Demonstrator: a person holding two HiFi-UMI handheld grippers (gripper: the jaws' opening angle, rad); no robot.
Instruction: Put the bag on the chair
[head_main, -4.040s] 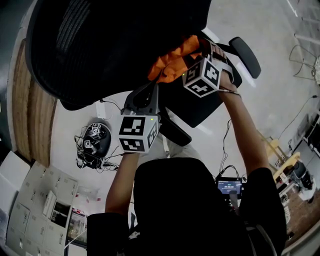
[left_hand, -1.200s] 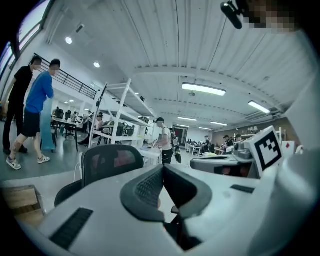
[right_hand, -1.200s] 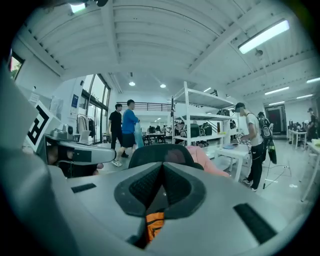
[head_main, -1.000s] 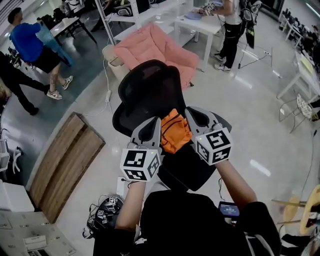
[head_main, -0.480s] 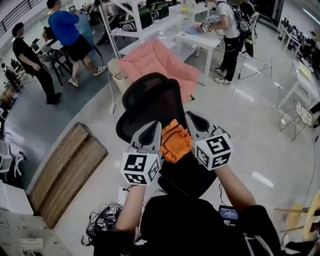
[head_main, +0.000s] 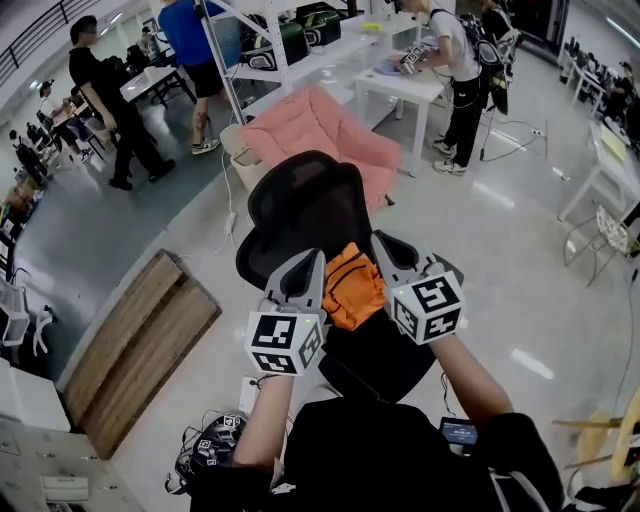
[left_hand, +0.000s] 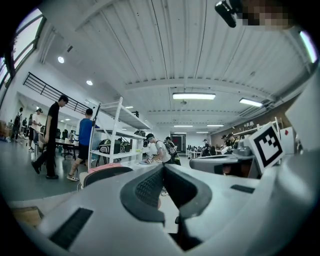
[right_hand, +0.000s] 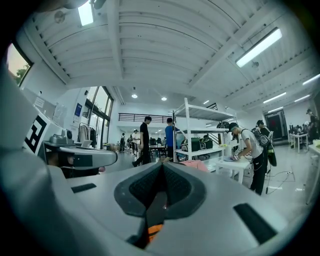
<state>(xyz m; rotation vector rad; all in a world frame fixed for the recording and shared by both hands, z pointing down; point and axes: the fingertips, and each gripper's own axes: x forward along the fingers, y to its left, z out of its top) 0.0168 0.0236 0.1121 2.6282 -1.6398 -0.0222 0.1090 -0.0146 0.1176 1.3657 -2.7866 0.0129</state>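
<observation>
An orange bag (head_main: 352, 287) hangs between my two grippers above the seat (head_main: 378, 362) of a black office chair (head_main: 302, 212). My left gripper (head_main: 305, 262) is at the bag's left edge. Its pads meet in the left gripper view, where the left gripper (left_hand: 164, 172) has only a thin dark line beneath the pads. My right gripper (head_main: 388, 246) is at the bag's right edge. In the right gripper view the right gripper (right_hand: 162, 172) pinches a dark strap, with orange fabric (right_hand: 154, 231) below. Both grippers point level towards the chair's backrest.
A pink cushioned seat (head_main: 322, 118) lies on the floor behind the chair. A wooden board (head_main: 140, 342) lies on the floor to the left, and a cable heap (head_main: 210, 435) sits near my feet. White tables (head_main: 400, 72), a shelf rack (head_main: 260, 40) and several people stand beyond.
Four seconds ago both grippers and the bag were low beside the chair's seat. Over the last second they rose a little together, and the people behind walked on.
</observation>
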